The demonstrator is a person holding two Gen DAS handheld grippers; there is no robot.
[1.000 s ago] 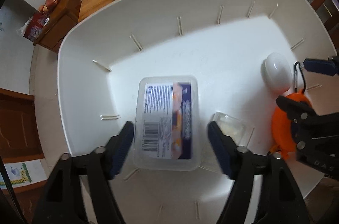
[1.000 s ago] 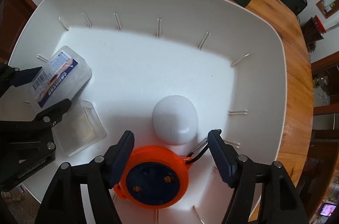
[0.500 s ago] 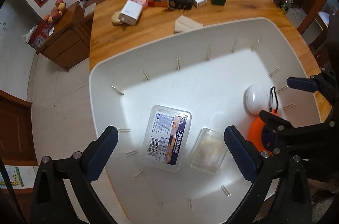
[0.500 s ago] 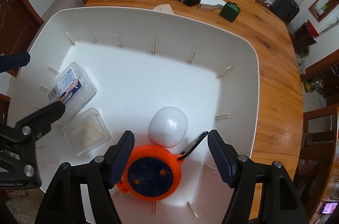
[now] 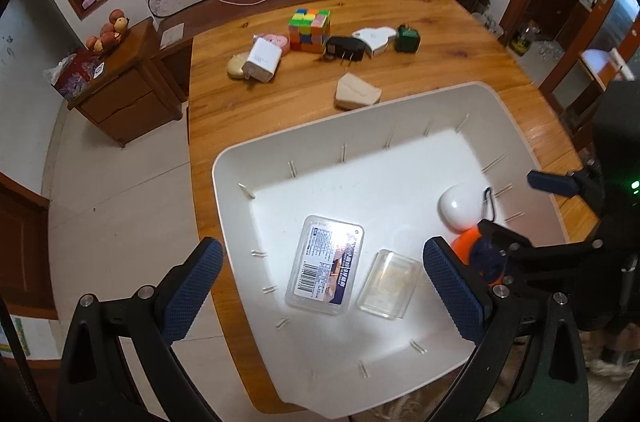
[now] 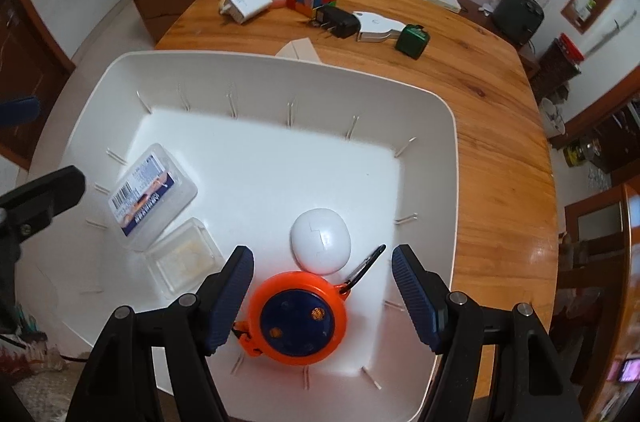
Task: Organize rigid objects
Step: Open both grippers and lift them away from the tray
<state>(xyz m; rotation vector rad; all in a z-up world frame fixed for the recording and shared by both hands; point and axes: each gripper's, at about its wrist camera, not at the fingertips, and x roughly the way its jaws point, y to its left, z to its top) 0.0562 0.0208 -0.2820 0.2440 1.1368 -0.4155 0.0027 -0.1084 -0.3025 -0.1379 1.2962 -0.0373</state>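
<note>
Since a second earlier, I had raised both tongs clear of the white tub (image 5: 224, 174). My left gripper (image 5: 322, 282) stood spread wide, holding nothing, above the labelled plastic box (image 5: 325, 264) on the tub floor. My right gripper (image 6: 322, 296) hung part-open over the orange tape measure (image 6: 298, 318), not touching it.

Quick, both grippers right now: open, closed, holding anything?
Left gripper: open wide, empty, above the labelled clear box in the white bin.
Right gripper: open, holding nothing; the orange disc lies below between its fingers, untouched.
</note>
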